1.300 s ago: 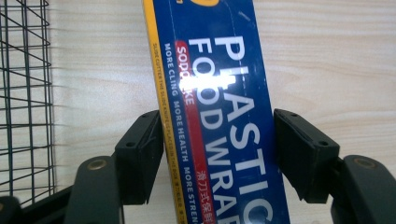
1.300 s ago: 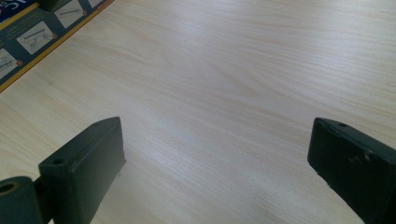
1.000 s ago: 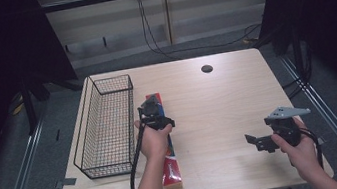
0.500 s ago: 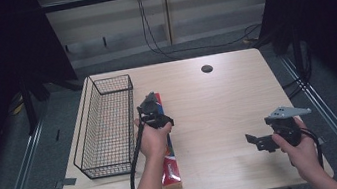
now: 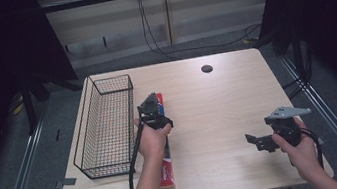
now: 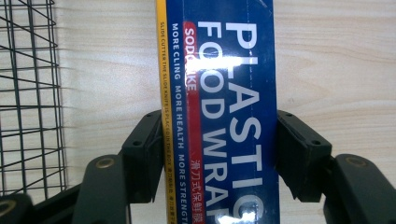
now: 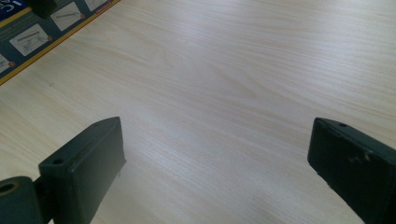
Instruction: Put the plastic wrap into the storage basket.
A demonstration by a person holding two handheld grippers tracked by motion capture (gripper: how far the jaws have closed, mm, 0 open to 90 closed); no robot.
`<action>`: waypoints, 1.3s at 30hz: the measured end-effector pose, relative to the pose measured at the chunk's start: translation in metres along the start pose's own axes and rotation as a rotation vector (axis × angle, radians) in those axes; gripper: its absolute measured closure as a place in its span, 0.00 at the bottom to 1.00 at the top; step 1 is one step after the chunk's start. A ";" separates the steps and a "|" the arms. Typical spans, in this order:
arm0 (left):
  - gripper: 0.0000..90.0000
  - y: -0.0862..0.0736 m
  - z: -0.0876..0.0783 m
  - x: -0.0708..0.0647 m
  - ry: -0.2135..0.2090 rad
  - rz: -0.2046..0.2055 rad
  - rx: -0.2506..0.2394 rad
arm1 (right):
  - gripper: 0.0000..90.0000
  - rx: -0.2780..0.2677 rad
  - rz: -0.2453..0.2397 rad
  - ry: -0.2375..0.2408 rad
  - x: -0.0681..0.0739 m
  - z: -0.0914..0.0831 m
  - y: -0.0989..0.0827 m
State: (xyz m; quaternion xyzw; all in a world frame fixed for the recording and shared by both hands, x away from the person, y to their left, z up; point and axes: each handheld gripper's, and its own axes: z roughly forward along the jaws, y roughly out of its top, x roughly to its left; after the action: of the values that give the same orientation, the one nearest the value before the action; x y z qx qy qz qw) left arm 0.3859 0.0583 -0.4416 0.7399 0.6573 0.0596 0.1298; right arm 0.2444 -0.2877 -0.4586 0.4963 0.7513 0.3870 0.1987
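Left gripper [image 6: 219, 154] clamped across the plastic wrap box [image 6: 219, 93], pads against both long sides, jaws having just tightened, then eased slightly. Box flat on the table [image 5: 218, 102], just right of the wire basket [image 5: 106, 129], not yet lifted. Grasp apparently done; lift and transfer left, probably into the basket. Right gripper [image 7: 215, 172] spread wide, empty, well right of the basket.

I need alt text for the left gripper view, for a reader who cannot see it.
The left gripper clamps both black jaws on a blue plastic food wrap box lying on a pale wooden table. A black wire basket stands beside it.
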 end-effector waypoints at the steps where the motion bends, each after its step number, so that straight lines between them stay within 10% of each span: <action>1: 0.43 -0.001 0.000 0.000 0.003 0.002 -0.003 | 0.04 0.000 -0.001 -0.001 0.000 0.000 0.000; 16: 0.47 -0.001 0.002 0.005 0.010 -0.005 0.038 | 0.04 0.000 -0.001 0.000 0.000 0.001 0.000; 39: 0.48 0.021 -0.052 0.018 -0.022 0.014 0.063 | 0.04 -0.003 -0.002 0.002 0.000 0.001 0.000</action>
State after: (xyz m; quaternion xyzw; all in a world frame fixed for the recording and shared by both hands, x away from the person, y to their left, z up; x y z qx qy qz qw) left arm 0.3944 0.0800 -0.3875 0.7490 0.6521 0.0317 0.1130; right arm 0.2450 -0.2871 -0.4587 0.4946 0.7515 0.3885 0.1991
